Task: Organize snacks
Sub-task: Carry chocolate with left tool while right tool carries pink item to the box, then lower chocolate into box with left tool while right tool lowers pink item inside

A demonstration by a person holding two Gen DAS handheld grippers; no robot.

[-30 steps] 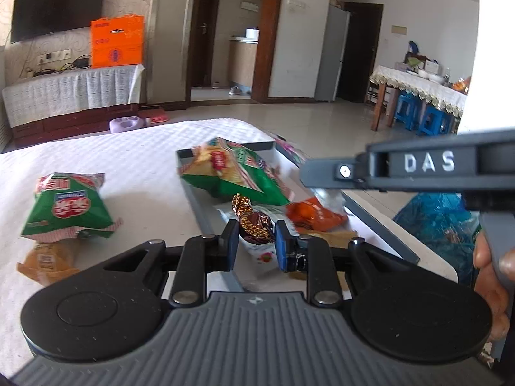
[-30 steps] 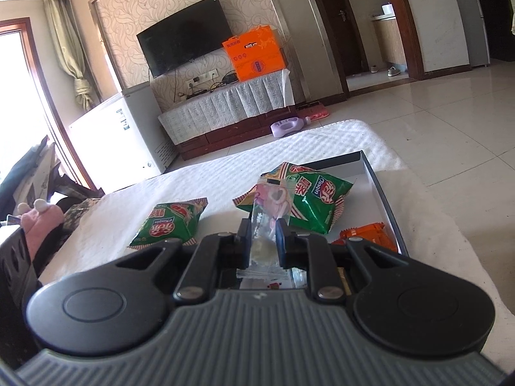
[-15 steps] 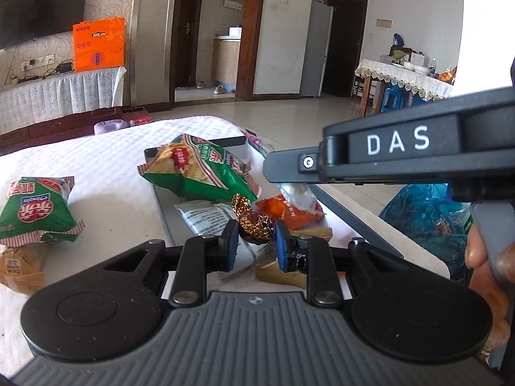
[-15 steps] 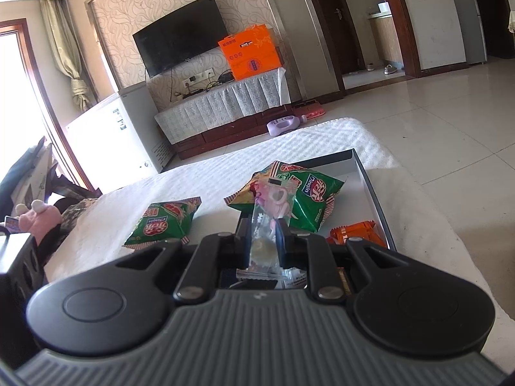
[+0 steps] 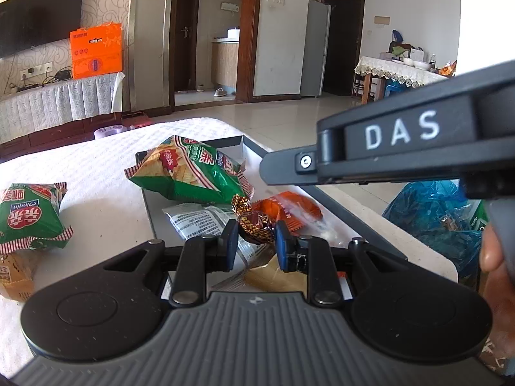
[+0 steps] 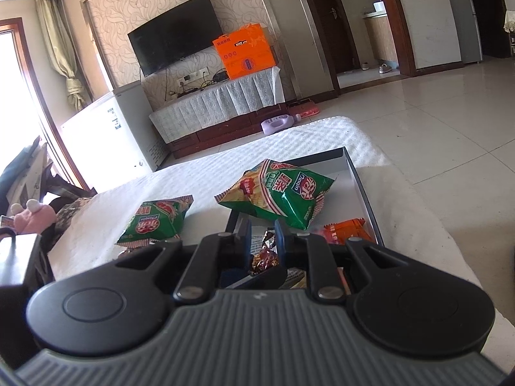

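My left gripper (image 5: 256, 244) is shut on a brown and gold foil candy (image 5: 256, 225), low over the dark tray (image 5: 338, 207). In the tray lie a green chips bag (image 5: 193, 173), an orange packet (image 5: 289, 207), a white printed packet (image 5: 196, 222) and a tan snack (image 5: 270, 276). My right gripper (image 6: 262, 236) hovers just above, jaws narrow with nothing between them. Through its gap I see the candy (image 6: 265, 259), the chips bag (image 6: 283, 193) and the tray (image 6: 360, 177). Seen side-on, the right gripper (image 5: 267, 172) points left over the tray.
On the white cloth left of the tray are a second green chips bag (image 5: 29, 215) and a yellowish snack (image 5: 16, 273). A blue plastic bag (image 5: 428, 218) sits beyond the table's right edge. A person's hand (image 5: 495, 276) holds the right gripper.
The clear pink packet that stood between my right fingers is no longer there. My left gripper has shifted right over the tray with the candy still in it.
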